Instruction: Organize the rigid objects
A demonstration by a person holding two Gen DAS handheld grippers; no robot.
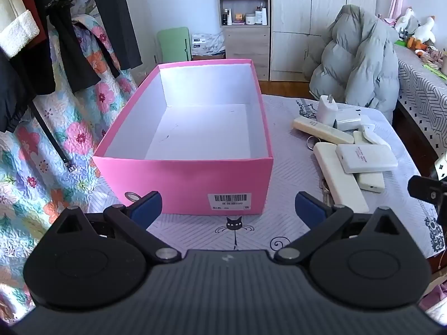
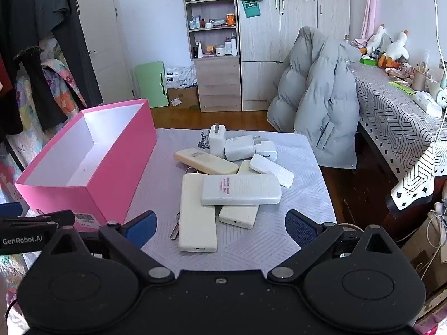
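An empty pink box (image 1: 184,178) (image 2: 117,173) with a white inside stands on the left half of a pale patterned table cloth (image 2: 251,240). To its right lies a heap of white and cream things: power banks (image 2: 240,189) (image 1: 366,157), a long cream remote (image 2: 205,162) (image 1: 321,131), wall chargers (image 2: 239,146) (image 1: 328,110) and a key (image 2: 175,230). My left gripper (image 1: 227,205) is open in front of the box's near wall, holding nothing. My right gripper (image 2: 220,227) is open just short of the heap, its fingers empty.
A grey puffer jacket (image 2: 315,106) hangs over a chair behind the table. A desk with a patterned cloth (image 2: 396,117) stands at the right. Clothes (image 1: 64,36) and a floral quilt (image 1: 36,173) hang at the left. Shelves and wardrobes line the far wall.
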